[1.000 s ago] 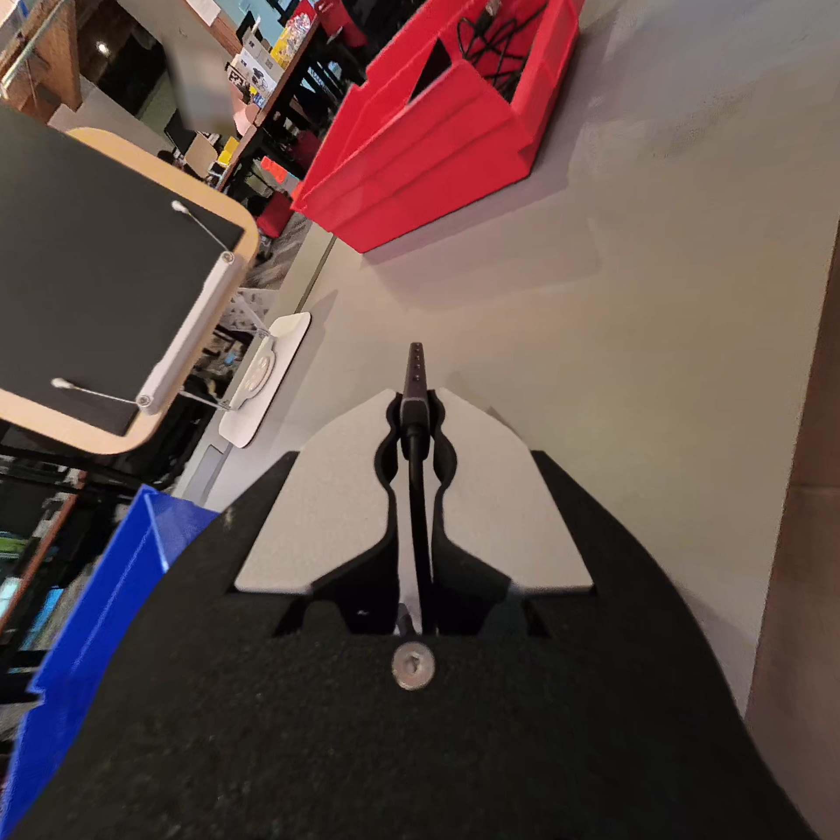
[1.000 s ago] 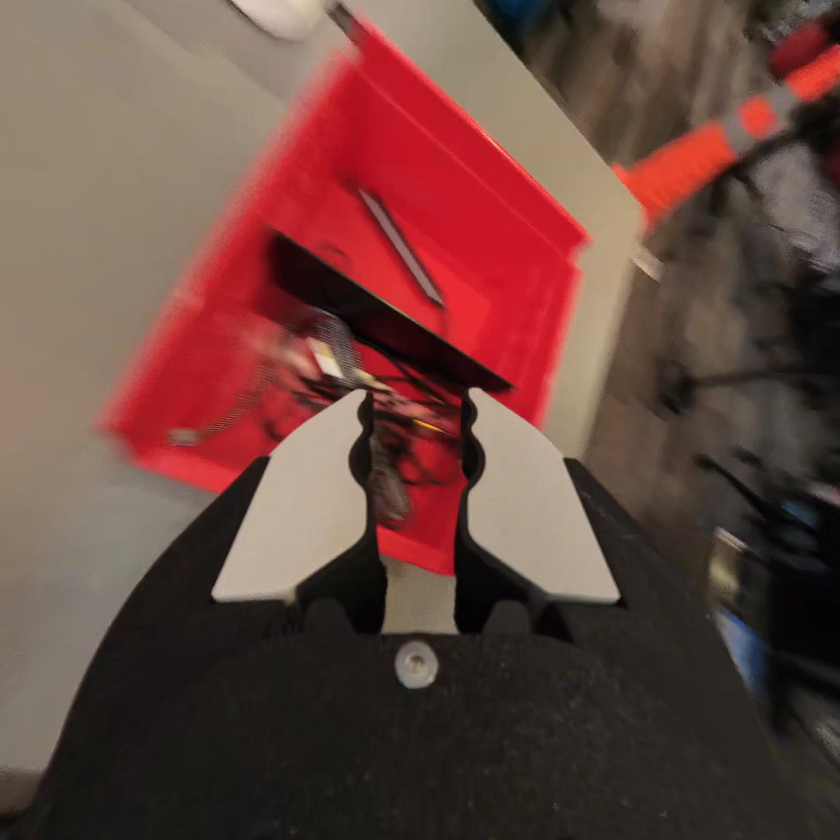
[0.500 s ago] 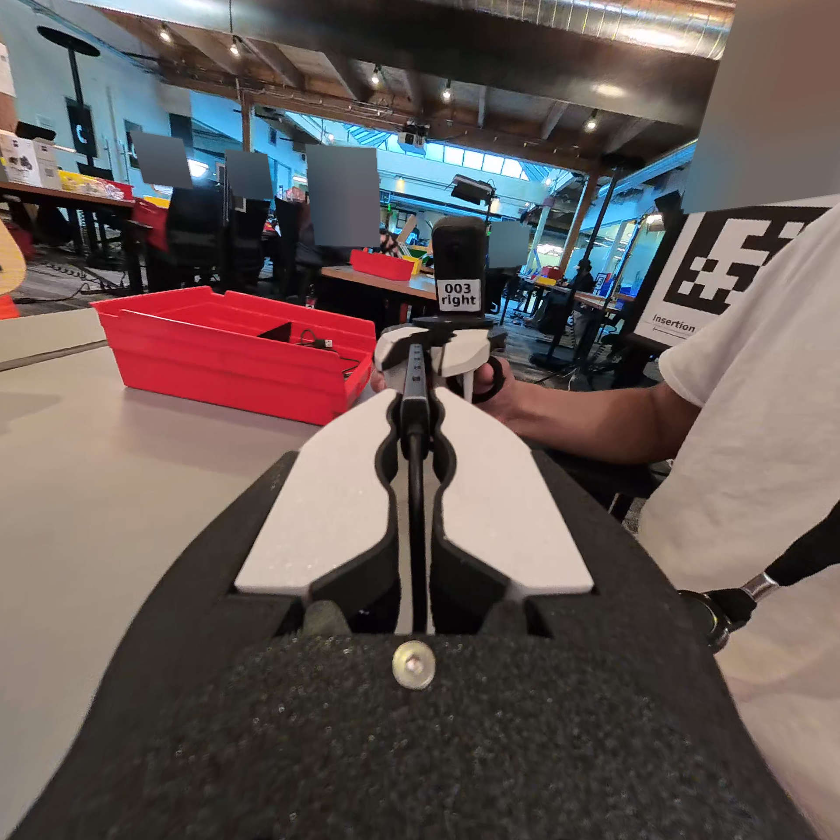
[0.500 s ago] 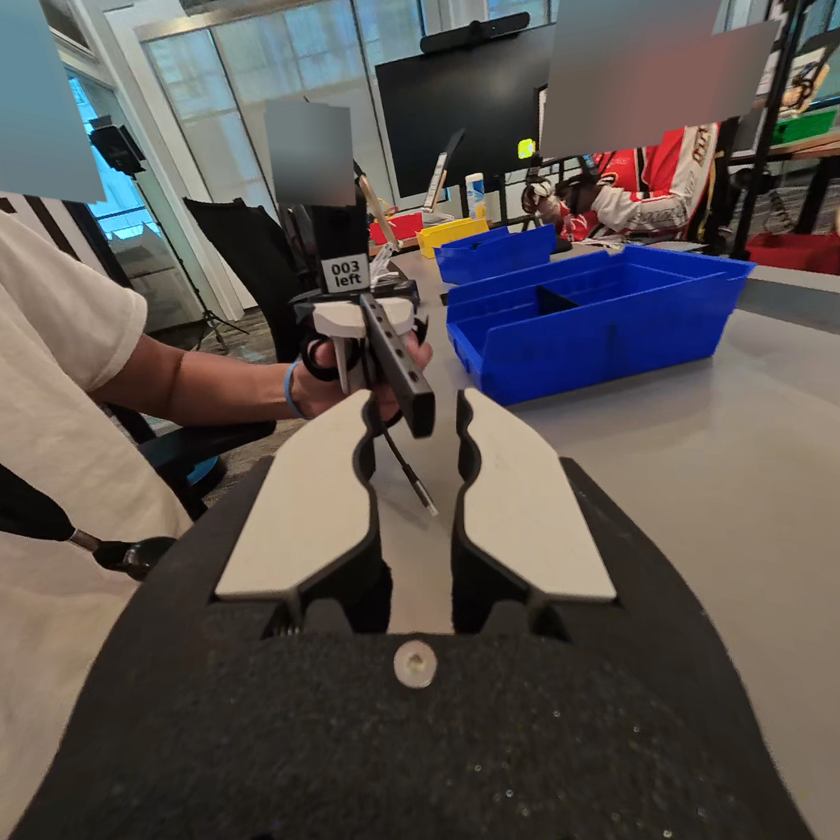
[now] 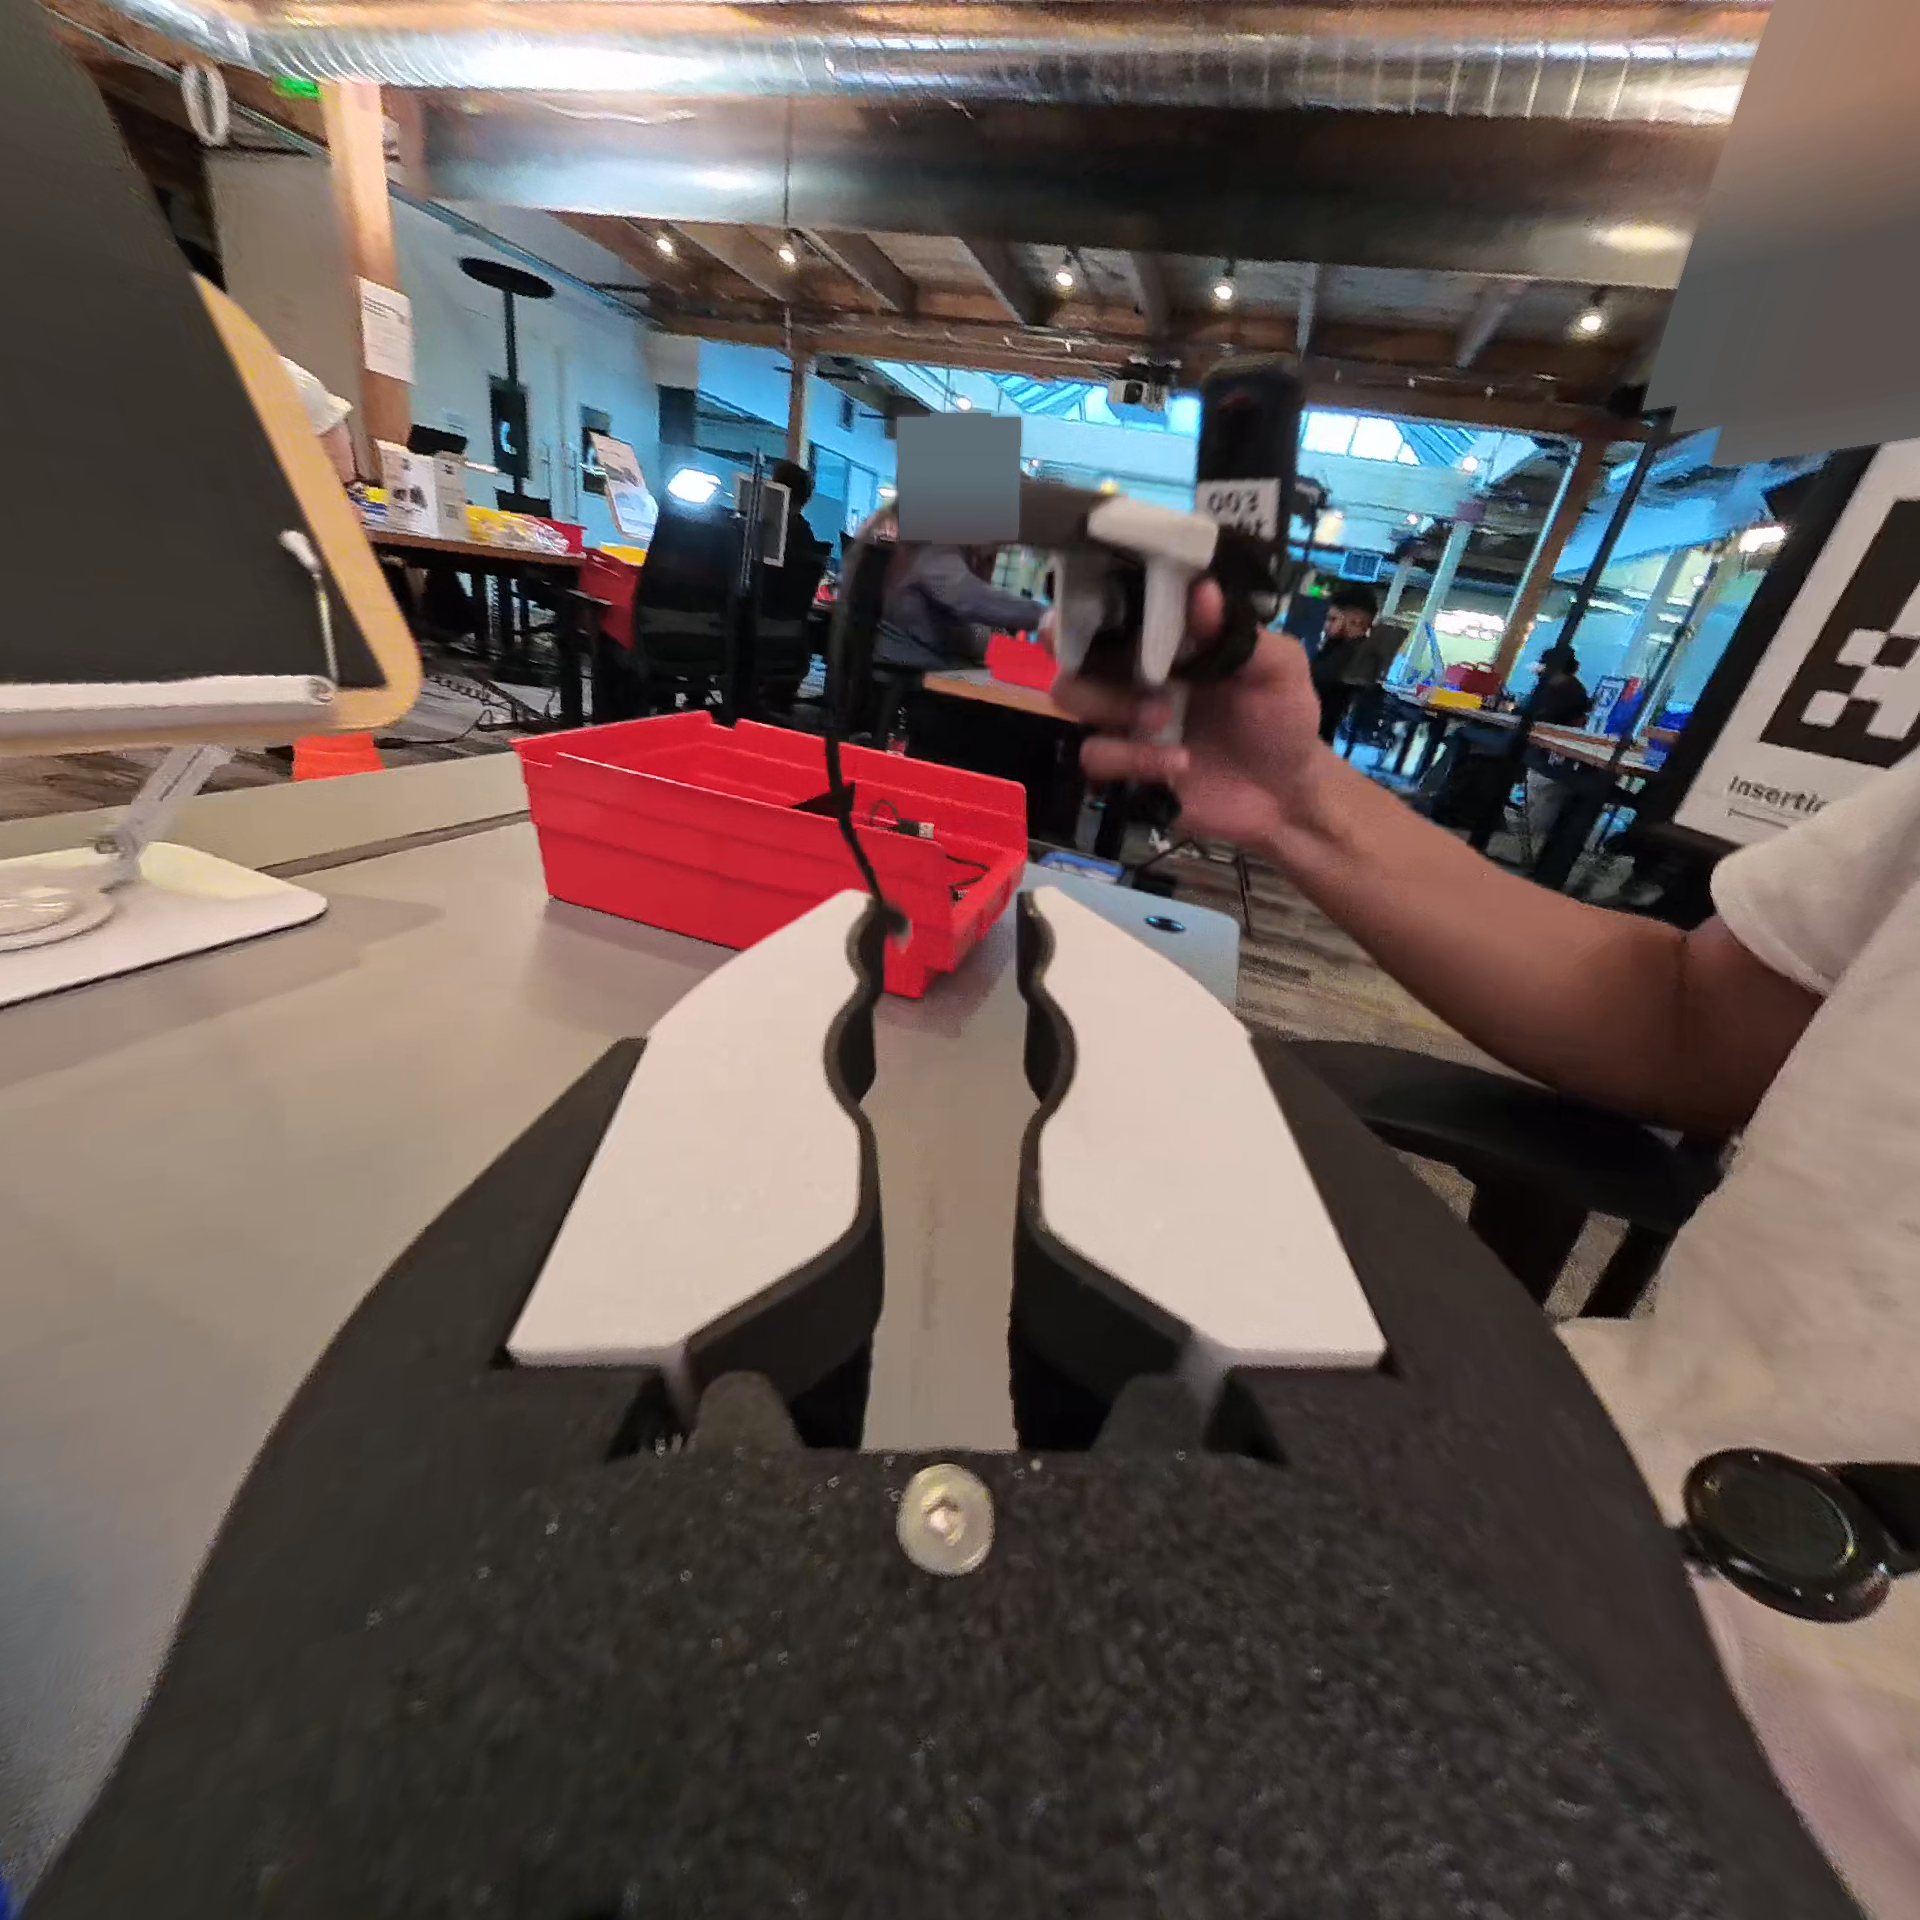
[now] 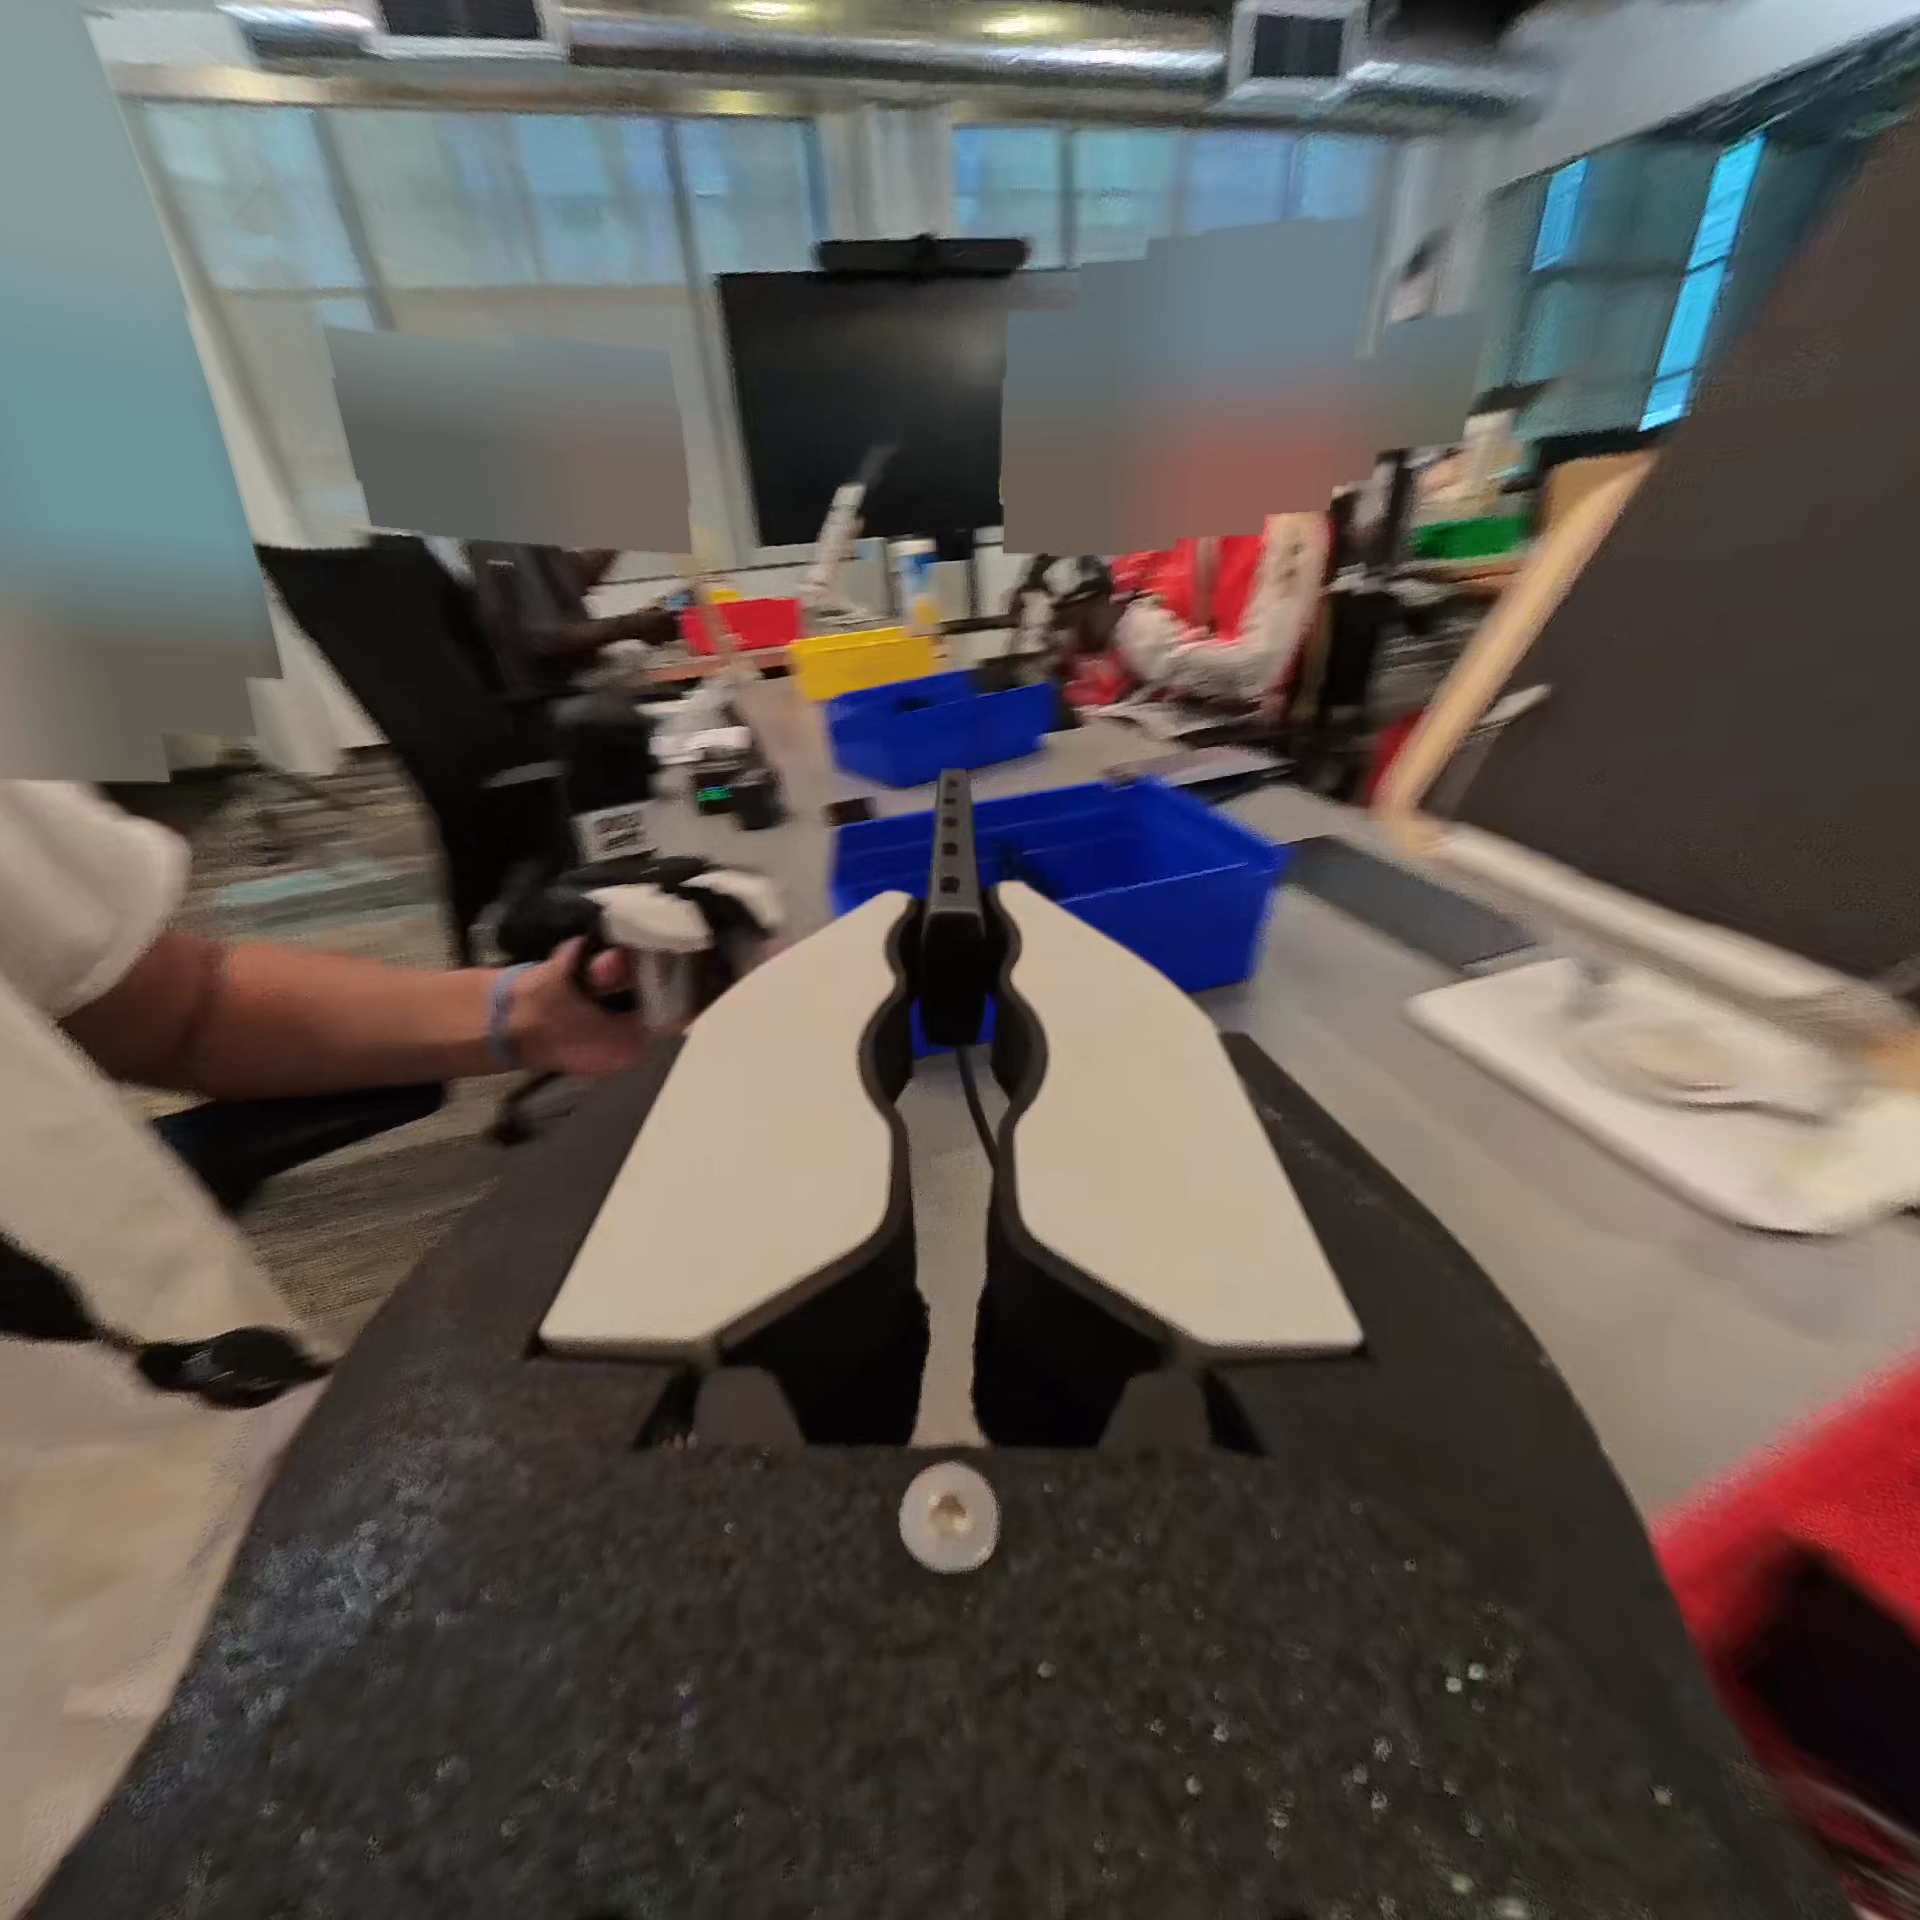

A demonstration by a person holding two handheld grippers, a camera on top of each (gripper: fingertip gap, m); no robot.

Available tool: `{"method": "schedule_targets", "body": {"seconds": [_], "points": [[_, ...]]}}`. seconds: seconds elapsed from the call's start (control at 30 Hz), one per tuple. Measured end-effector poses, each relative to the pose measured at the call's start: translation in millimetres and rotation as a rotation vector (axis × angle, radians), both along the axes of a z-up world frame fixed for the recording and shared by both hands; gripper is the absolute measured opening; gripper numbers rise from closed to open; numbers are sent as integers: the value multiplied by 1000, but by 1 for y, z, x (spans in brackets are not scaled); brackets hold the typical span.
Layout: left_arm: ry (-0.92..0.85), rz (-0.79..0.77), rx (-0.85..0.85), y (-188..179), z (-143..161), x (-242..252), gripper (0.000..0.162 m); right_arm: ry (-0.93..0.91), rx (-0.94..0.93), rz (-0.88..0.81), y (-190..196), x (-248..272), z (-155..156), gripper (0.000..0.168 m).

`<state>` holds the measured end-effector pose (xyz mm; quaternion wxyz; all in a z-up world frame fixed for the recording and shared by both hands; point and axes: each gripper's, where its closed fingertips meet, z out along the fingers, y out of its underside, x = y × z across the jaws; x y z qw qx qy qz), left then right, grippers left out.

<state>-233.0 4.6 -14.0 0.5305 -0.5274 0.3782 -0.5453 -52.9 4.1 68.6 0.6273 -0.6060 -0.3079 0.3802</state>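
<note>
My right gripper (image 6: 951, 909) is shut on a black multi-port hub (image 6: 951, 883), which stands out past the fingertips. Its thin black cable (image 6: 979, 1117) runs back between the fingers. In the left wrist view the right gripper (image 5: 1127, 608) is held up in a hand. The cable (image 5: 854, 831) hangs from it down to the tip of my left gripper's left finger. I cannot tell if it touches. My left gripper (image 5: 945, 914) is open and empty over the grey table (image 5: 312, 1143). It also shows at the left of the right wrist view (image 6: 665, 925).
A red bin (image 5: 748, 821) with cables stands beyond the left gripper. A blue bin (image 6: 1143, 873) stands beyond the right gripper. A black board with a wooden rim (image 5: 156, 416) on a white stand (image 5: 166, 914) is at the table's side. People sit at other tables behind.
Half a second ago my left gripper was shut on the hub and the right was open in front of it. Now the right is shut on the hub and the left has opened.
</note>
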Motion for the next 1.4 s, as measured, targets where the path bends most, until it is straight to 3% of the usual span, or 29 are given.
{"method": "schedule_targets", "body": {"seconds": [0.13,0.23,0.33,0.5,0.67,0.8,0.93,1.03,1.13,1.2,1.3,1.4], "points": [[-1,-3,-95,11,-6,-1,18,-150,64,-352,44,101,62,10],[21,-17,-122,12,-13,4,18,-298,21,-548,87,165,68,9],[74,-32,-102,7,-21,12,18,-383,-110,-583,132,202,34,10],[156,-38,-33,-3,-31,24,17,-237,-393,-477,188,221,-41,10],[211,-37,5,-11,-38,29,16,-212,-746,-430,218,226,-129,10],[279,32,33,-4,-49,27,16,-372,-860,-568,235,245,-180,18],[304,69,15,1,-54,23,18,-509,-945,-689,237,259,-202,33],[323,86,-5,4,-57,21,19,-736,-959,-747,232,268,-220,40],[354,130,-29,7,-59,15,27,-1092,-763,-885,229,287,-209,49],[394,232,-62,16,-63,2,30,-1198,-631,-975,225,290,-184,47],[418,398,-108,26,-62,-29,35,-1109,-532,-1000,200,269,-141,50],[394,578,-127,31,-55,-75,36,-915,-381,-968,148,225,-101,46]]}}
